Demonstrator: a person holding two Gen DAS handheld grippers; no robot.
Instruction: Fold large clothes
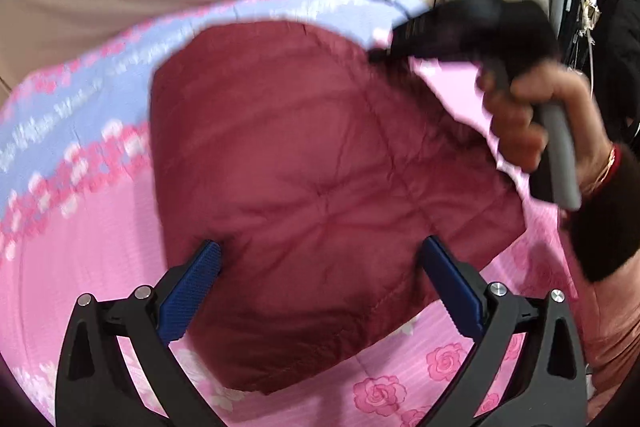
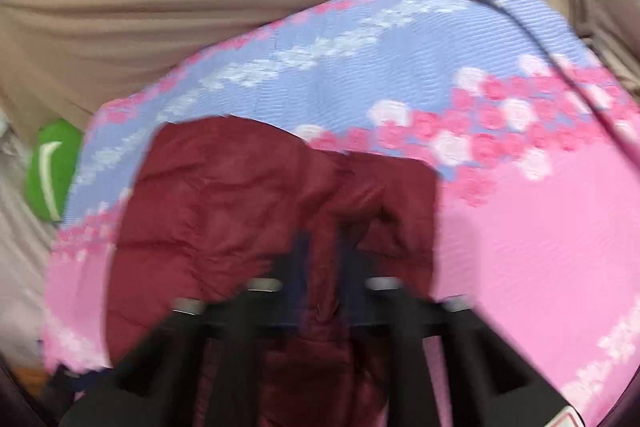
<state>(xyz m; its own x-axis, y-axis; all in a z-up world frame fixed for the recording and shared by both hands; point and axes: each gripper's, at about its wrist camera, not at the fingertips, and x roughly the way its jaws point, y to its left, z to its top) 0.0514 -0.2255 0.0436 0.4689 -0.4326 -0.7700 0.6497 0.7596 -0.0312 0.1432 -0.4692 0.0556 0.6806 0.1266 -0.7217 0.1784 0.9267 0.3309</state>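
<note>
Just one maroon quilted jacket (image 1: 320, 167), two grippers

Open left hand-held gripper (image 1: 320, 281) hovers over maroon jacket (image 1: 312, 163).

Soft, even light on both views, no hard shadows and no glare to speak of. The left wrist picture is fairly sharp up close, the blue pads (image 1: 192, 291) crisp, while the person's hand (image 1: 520, 123) smears. The right wrist view is blurred throughout, the maroon jacket (image 2: 224, 211) streaky. Fisheye bending curves everything, and dark corners ring both frames.
</note>
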